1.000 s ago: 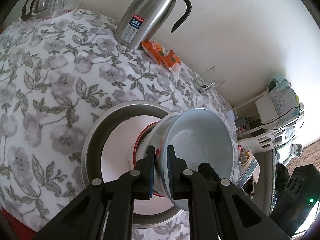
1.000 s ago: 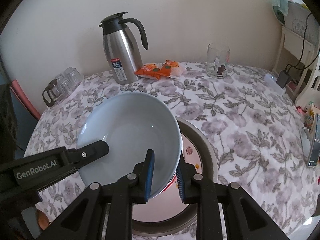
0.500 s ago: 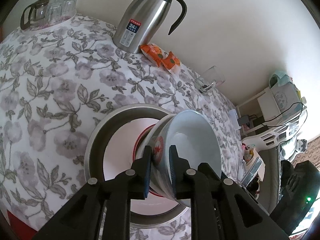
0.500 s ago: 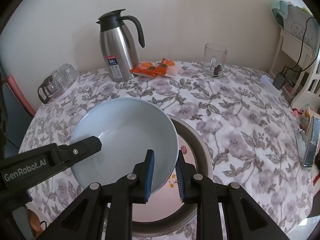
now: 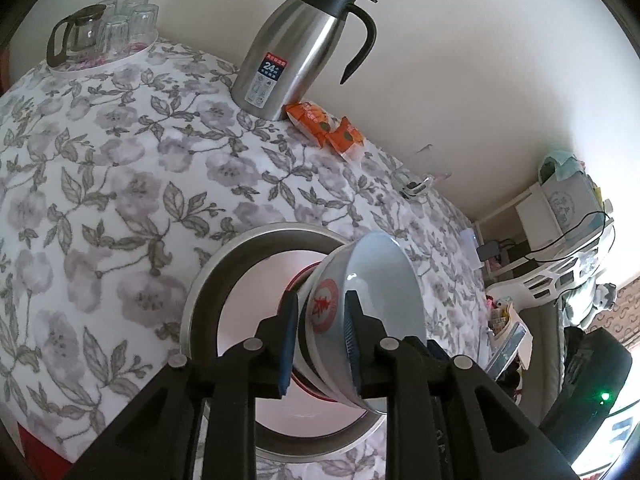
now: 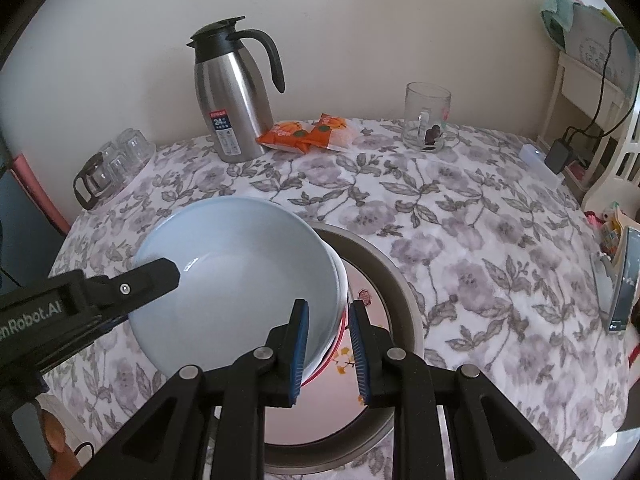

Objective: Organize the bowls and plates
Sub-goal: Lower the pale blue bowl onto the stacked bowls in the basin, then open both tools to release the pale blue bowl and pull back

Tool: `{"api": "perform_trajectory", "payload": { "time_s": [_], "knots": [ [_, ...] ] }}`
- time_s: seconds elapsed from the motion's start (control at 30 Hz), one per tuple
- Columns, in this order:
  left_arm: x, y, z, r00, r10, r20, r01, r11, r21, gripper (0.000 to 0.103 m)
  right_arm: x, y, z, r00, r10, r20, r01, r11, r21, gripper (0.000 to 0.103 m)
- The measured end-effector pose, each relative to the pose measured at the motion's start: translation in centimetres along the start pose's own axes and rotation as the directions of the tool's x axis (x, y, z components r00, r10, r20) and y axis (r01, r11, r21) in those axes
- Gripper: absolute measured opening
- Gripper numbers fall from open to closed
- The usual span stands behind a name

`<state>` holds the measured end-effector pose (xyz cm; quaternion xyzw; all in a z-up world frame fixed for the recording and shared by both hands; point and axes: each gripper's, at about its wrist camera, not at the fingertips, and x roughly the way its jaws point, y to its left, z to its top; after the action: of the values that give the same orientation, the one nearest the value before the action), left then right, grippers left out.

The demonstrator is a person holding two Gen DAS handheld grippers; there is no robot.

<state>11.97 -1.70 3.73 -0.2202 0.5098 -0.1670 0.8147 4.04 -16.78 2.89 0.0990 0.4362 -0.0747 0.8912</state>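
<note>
Hiding the plate, stacked bowls tilt.

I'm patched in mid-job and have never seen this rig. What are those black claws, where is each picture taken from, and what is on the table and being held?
No robot arm here: a person holds a two-finger gripper in each hand, each with a fisheye camera looking along its fingers. One picture is from the left gripper, the other from the right gripper.

Both straddle opposite rim edges of a pale blue bowl, tilted over a pink plate in a metal basin. The left jaws are opening; the right grips the rim.

On the floral tablecloth stand a steel thermos jug, orange snack packets, a glass mug and a tray of glasses.
</note>
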Motion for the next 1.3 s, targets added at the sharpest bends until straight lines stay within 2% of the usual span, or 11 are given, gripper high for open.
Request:
{"api": "perform_trajectory", "payload": {
  "time_s": [0.17, 0.6, 1.0, 1.07, 1.13, 1.2, 1.23, 1.27, 1.3],
  "knots": [
    [0.2, -0.1, 0.0, 1.000, 0.011, 0.010, -0.011, 1.000, 0.014, 0.022, 0.1, -0.2, 0.0, 1.000, 0.000, -0.004, 0.000, 1.000, 0.007, 0.024],
    [1.2, 0.6, 0.2, 1.000, 0.011, -0.021, -0.011, 1.000, -0.012, 0.022, 0.2, 0.0, -0.1, 1.000, 0.000, -0.006, 0.000, 1.000, 0.003, 0.024],
    [-2.0, -0.7, 0.1, 0.998, 0.010, 0.056, -0.013, 0.999, 0.052, 0.025, -2.1, -0.1, 0.4, 0.998, 0.029, 0.058, -0.029, 1.000, 0.004, 0.024],
    [-2.5, -0.8, 0.2, 0.995, 0.051, 0.086, -0.057, 0.996, 0.065, 0.039, -2.3, -0.2, 0.5, 0.998, 0.026, 0.065, -0.027, 1.000, 0.008, 0.025],
    [-3.0, -0.6, 0.3, 0.985, 0.117, 0.124, -0.126, 0.990, 0.069, 0.060, -2.4, -0.4, 0.5, 0.997, 0.030, 0.071, -0.031, 0.999, 0.017, 0.029],
    [-3.2, -0.4, 0.5, 0.972, 0.186, 0.146, -0.198, 0.977, 0.075, 0.065, -2.5, -0.6, 0.6, 0.997, 0.024, 0.073, -0.026, 0.999, 0.022, 0.040],
    [-3.2, -0.2, 0.5, 0.963, 0.226, 0.148, -0.239, 0.968, 0.079, 0.065, -2.5, -0.7, 0.6, 0.997, 0.019, 0.076, -0.021, 0.999, 0.026, 0.052],
    [-3.0, 0.0, 0.6, 0.955, 0.257, 0.147, -0.271, 0.959, 0.084, 0.065, -2.5, -0.8, 0.6, 0.997, 0.016, 0.078, -0.018, 0.999, 0.029, 0.057],
    [-2.7, 0.4, 0.7, 0.944, 0.299, 0.140, -0.312, 0.946, 0.085, 0.066, -2.5, -0.9, 0.7, 0.997, 0.014, 0.080, -0.017, 0.999, 0.030, 0.057]
  ]
}}
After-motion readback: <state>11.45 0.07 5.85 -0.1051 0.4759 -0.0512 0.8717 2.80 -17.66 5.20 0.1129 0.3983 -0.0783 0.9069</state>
